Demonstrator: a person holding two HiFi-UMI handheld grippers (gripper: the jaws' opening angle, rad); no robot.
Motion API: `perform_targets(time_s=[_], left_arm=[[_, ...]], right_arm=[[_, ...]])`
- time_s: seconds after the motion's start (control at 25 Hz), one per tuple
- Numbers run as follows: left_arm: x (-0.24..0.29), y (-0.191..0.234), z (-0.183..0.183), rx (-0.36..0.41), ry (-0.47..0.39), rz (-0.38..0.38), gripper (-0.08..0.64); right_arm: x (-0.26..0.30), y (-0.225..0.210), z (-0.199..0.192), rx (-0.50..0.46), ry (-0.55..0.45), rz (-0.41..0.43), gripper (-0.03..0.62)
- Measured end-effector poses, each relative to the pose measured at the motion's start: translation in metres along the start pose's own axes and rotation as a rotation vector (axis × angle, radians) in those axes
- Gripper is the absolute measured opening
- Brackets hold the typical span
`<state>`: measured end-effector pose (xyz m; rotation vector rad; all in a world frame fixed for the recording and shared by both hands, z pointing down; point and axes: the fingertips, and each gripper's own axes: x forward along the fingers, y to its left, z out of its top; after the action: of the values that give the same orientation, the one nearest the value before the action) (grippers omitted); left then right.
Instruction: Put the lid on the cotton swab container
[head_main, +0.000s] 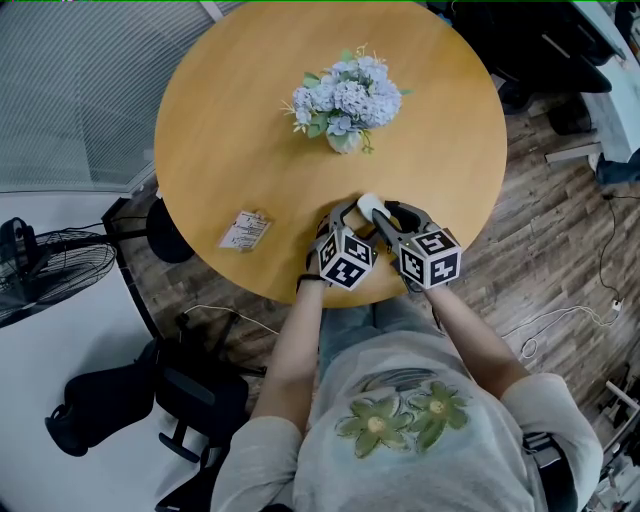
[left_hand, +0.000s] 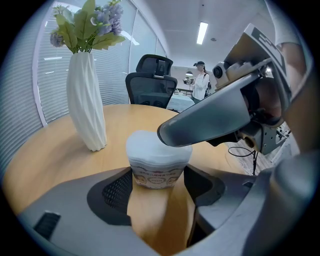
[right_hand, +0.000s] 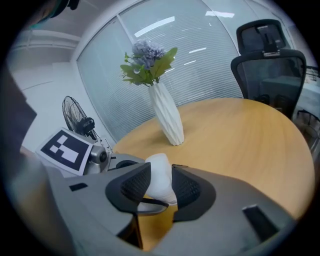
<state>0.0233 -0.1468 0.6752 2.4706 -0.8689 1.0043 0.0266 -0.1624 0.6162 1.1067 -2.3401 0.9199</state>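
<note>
Head view: the left claw (head_main: 348, 213) and right claw (head_main: 393, 213) meet at the desk's (head_main: 250, 120) near edge.

Left gripper view: the left claw clamps the upright cotton swab container (left_hand: 159, 175) dead ahead. The lid (left_hand: 150, 145) sits directly atop it. The reddish label print is unreadable.

Right gripper view: the right claw pinches the lid's sides, so the next press is probably straight down.

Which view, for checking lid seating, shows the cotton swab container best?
Left gripper view: the container stands centred and close, lid on top. Head view: just a speck; right gripper view: only the lid.
</note>
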Motion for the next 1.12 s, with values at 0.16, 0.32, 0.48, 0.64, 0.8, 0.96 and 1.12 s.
perform_targets(time_s=[0.16, 0.32, 0.48, 0.64, 0.8, 0.96, 1.12], left_arm=[[0.000, 0.000, 0.000, -0.001, 0.000, 0.002, 0.324], [0.000, 0.000, 0.000, -0.002, 0.002, 0.004, 0.324], [0.000, 0.001, -0.001, -0.012, 0.007, 0.018, 0.326], [-0.001, 0.000, -0.002, -0.062, 0.014, 0.028, 0.327], [-0.015, 0.003, -0.001, -0.086, -0.011, 0.058, 0.328], [-0.037, 0.009, 0.003, -0.100, -0.042, 0.097, 0.316], [-0.068, 0.018, 0.015, -0.152, -0.123, 0.150, 0.270]], right_arm=[[0.001, 0.002, -0.001, -0.059, 0.036, -0.004, 0.132], [0.001, 0.001, 0.000, -0.068, 0.021, -0.007, 0.132], [0.000, 0.001, 0.000, -0.042, 0.003, -0.001, 0.132], [-0.001, 0.001, 0.000, -0.006, -0.006, 0.008, 0.133], [-0.002, 0.002, 0.001, -0.004, -0.007, 0.032, 0.135], [-0.012, 0.003, 0.015, -0.003, -0.055, 0.025, 0.135], [-0.028, 0.010, 0.033, 0.000, -0.113, 0.018, 0.100]])
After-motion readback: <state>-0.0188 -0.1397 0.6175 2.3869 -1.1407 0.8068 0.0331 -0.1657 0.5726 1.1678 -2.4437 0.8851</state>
